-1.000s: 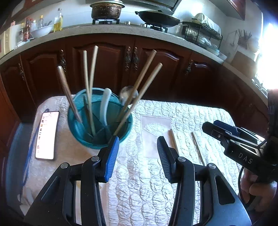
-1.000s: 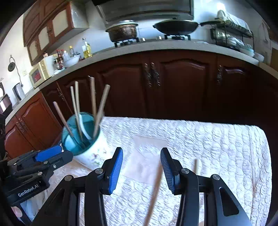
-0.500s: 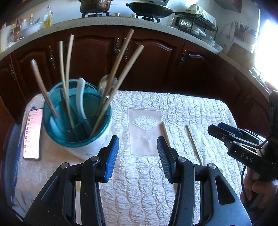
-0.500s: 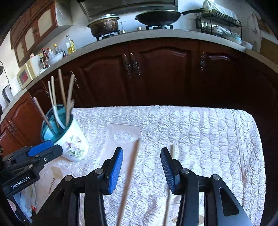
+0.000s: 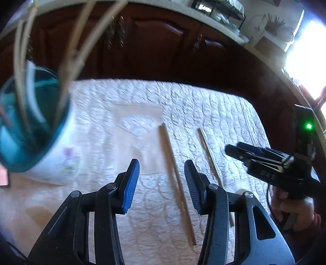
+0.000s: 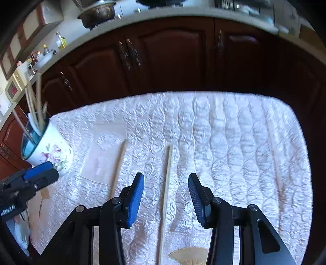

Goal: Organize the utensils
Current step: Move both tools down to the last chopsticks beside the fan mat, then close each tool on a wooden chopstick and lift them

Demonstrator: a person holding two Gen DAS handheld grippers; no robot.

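Both grippers are black with silver pivot screws and ribbed blue pads on the fingers [image 5: 130,183]. The right gripper [image 5: 234,149] bears "DAS" lettering, a green light and a black cable; a dark red cuff shows.

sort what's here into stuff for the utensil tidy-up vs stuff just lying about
For the job:
- left chopstick, between the left gripper's open fingers
- right chopstick, between the right gripper's open fingers
- utensil cup, already holding sticks and spoons

Just there:
- quilted cloth
- phone by the cup
- pot on the stove
- bottles on the counter
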